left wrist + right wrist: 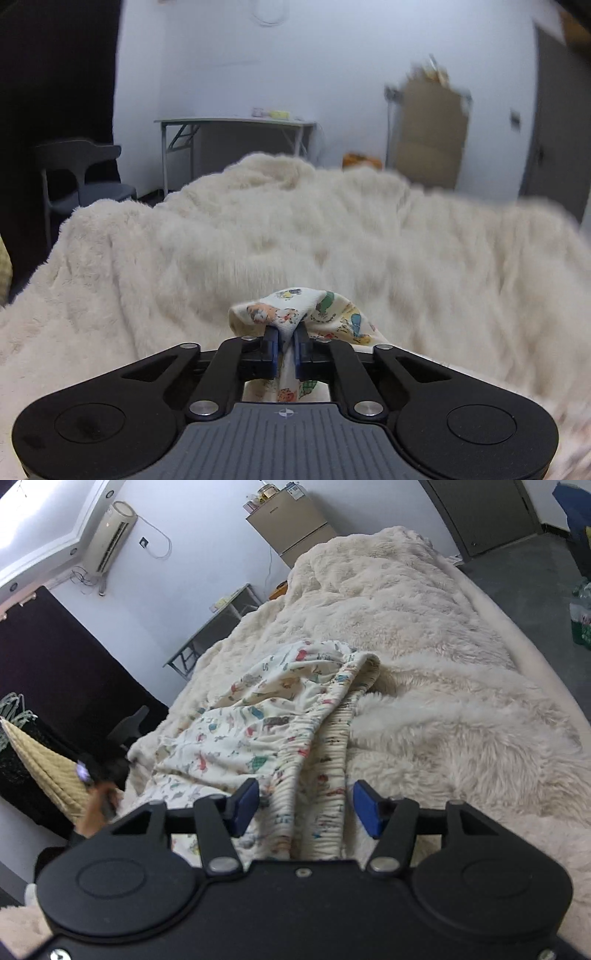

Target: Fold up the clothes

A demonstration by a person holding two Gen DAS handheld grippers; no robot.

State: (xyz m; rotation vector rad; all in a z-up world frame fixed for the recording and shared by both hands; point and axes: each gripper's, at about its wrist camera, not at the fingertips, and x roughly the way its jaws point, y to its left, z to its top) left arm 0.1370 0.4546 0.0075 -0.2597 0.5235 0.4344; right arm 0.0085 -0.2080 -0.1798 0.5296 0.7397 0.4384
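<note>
Cream cartoon-print garment (266, 716) rumpled on fluffy blanket (443, 686), ribbed waistband foremost, left gripper (285, 334) pinching a fold, right gripper (304, 806) spread wide.

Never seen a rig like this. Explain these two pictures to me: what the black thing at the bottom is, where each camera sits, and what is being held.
No robot here: a person holds a two-finger gripper in each hand, each carrying a forward-looking camera. The black shape is the gripper's own body.

In the left wrist view, the left gripper is shut on a bunched piece of the printed garment.

In the right wrist view, the right gripper is open, its blue fingers apart on either side of the garment's ribbed waistband. The garment lies on a fluffy cream blanket.
</note>
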